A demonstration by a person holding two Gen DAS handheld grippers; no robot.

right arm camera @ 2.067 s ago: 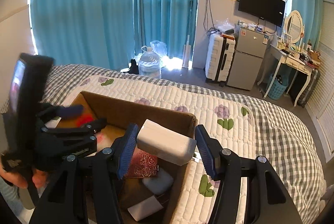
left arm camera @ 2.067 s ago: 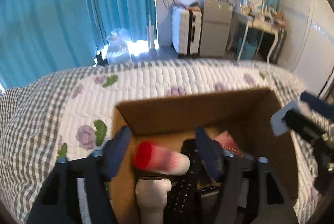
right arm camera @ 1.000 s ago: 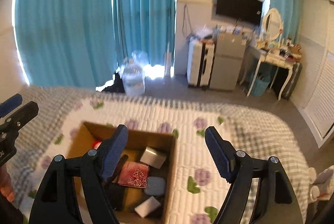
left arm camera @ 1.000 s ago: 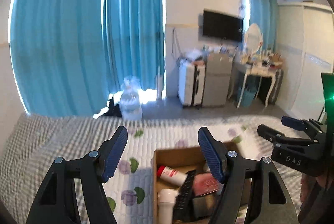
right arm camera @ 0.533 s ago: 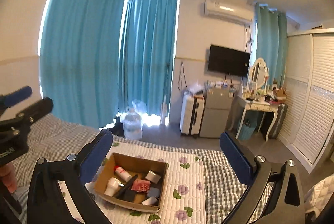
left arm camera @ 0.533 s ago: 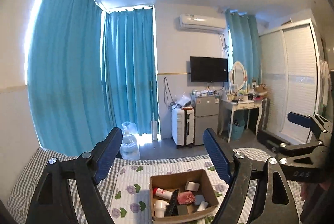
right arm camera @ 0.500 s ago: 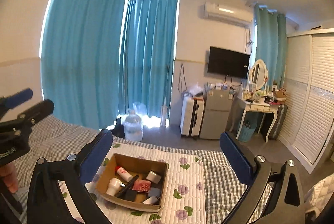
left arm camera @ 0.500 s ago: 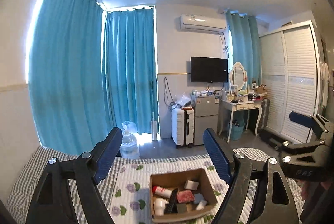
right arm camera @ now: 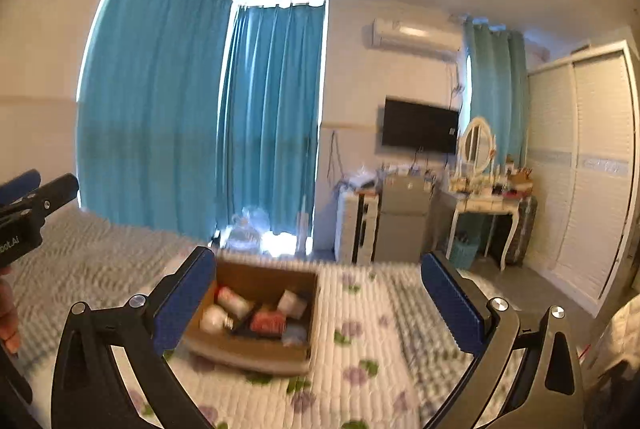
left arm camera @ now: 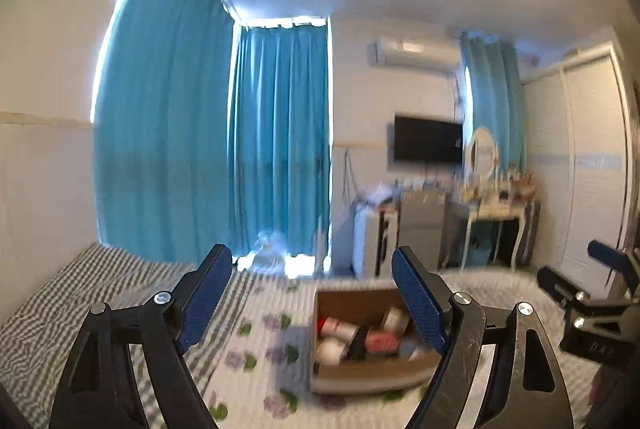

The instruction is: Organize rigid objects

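A brown cardboard box [left arm camera: 332,377] [right arm camera: 224,349] sits on the flowered quilt of the bed. It holds a red-capped white bottle [left arm camera: 336,327] [right arm camera: 234,300], a white jar [left arm camera: 330,349], a black remote [left arm camera: 360,343], a red patterned case [right arm camera: 267,322] and a white block [right arm camera: 292,302]. My left gripper [left arm camera: 312,293] is open and empty, held high above the bed, left of the box. My right gripper [right arm camera: 318,293] is wide open and empty, high above the box. Both views are blurred.
The bed [left arm camera: 120,293] has a checked edge and a quilted flowered middle [right arm camera: 360,349]. Beyond it are blue curtains [left arm camera: 276,149], a water jug [right arm camera: 248,229], a suitcase [left arm camera: 372,241], a small fridge [right arm camera: 404,225], a dressing table [right arm camera: 488,209] and a wardrobe [right arm camera: 592,169].
Both grippers let go of their items into the box, then rose far up and back. Since half a second ago they have come down closer to the bed; the box looks larger.
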